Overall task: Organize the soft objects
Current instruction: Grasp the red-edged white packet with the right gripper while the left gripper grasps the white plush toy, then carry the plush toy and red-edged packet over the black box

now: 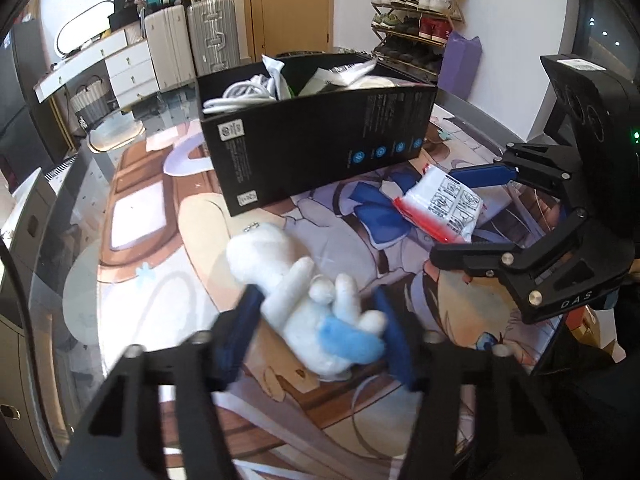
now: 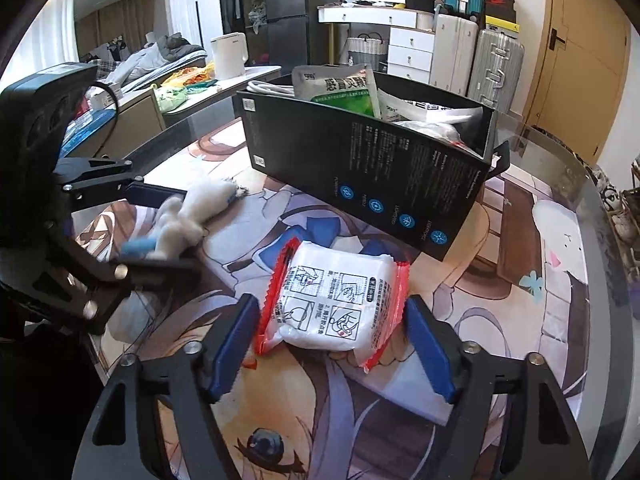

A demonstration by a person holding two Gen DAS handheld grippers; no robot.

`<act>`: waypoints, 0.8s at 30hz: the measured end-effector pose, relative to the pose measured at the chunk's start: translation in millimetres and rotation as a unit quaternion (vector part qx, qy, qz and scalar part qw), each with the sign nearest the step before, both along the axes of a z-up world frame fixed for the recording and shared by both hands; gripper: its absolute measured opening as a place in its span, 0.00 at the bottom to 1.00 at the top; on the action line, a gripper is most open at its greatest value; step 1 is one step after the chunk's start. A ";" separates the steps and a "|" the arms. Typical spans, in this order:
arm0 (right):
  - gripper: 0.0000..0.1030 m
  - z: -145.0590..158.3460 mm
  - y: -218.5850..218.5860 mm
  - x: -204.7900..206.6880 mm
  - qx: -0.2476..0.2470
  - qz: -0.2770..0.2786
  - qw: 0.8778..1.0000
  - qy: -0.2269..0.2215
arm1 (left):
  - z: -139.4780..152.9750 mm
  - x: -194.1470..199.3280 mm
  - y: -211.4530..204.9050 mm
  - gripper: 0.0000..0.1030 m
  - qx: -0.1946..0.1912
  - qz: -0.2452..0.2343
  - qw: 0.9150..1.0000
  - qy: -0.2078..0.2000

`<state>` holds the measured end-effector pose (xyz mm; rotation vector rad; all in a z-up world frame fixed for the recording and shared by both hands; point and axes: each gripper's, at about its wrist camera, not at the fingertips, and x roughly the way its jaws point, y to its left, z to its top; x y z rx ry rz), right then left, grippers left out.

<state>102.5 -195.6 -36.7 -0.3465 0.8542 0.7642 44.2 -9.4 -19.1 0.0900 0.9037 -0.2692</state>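
Black cardboard box [image 2: 368, 168], frame centre, holds sachets and white cable. Left tongs [image 1: 316, 320] pinch fluffy white plush toy [image 1: 304, 300]; right tongs [image 2: 332, 340] spread around crinkly packet [image 2: 336, 304].

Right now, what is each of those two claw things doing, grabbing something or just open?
Left gripper: closing around the white plush toy with a blue patch; a firm grip cannot be told.
Right gripper: open, straddling the red-edged white plastic packet.

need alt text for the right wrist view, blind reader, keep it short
The right gripper straddles a white, red-edged sealed packet lying on an anime-print table mat, its blue pads beside the packet with small gaps. Behind stands an open black box holding pouches and a white cable; at left, the left gripper brackets a white plush toy.
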 end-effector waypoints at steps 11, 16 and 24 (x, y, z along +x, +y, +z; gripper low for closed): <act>0.82 2.9 0.7 6.9 0.002 -0.011 1.000 0.000 | 4.2 1.8 15.5 0.40 -0.055 0.015 0.998 -0.004; 0.82 3.1 2.2 5.3 0.005 -0.003 1.000 0.001 | 7.0 1.8 18.8 0.40 -0.063 0.024 0.998 -0.006; 0.63 5.5 6.6 -6.3 0.001 0.016 1.000 -0.015 | 15.0 -1.7 19.7 0.40 -0.069 0.034 0.997 -0.016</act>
